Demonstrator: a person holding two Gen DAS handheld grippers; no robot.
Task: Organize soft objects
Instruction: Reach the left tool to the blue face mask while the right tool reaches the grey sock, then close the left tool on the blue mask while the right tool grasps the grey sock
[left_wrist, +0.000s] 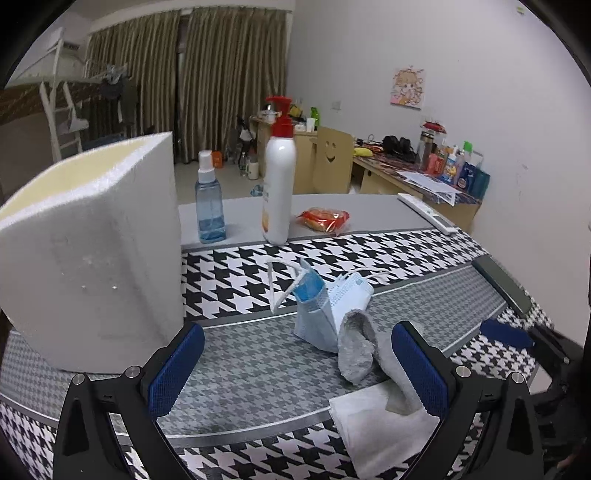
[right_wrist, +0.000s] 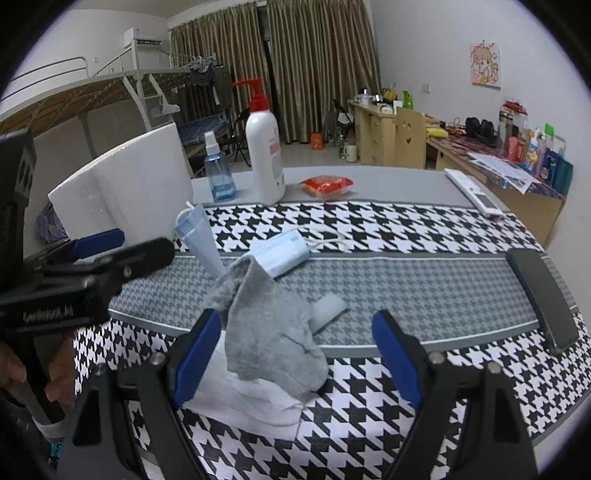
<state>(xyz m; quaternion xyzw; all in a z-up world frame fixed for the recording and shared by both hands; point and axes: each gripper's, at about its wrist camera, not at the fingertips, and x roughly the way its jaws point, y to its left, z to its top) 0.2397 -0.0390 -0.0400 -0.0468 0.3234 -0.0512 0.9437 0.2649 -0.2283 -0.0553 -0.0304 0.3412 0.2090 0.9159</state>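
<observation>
Grey sock on tissue; foam box interior only left view.

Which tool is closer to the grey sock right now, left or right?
Right, though only narrowly. The right tool stands open with the grey sock between its fingers. The left tool is open too, the sock against its right-hand finger.

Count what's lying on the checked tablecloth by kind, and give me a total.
Blue face masks: 2
Grey sock: 1
White cloth: 1
Small white pad: 1
Black phone: 1
Total: 6
</observation>
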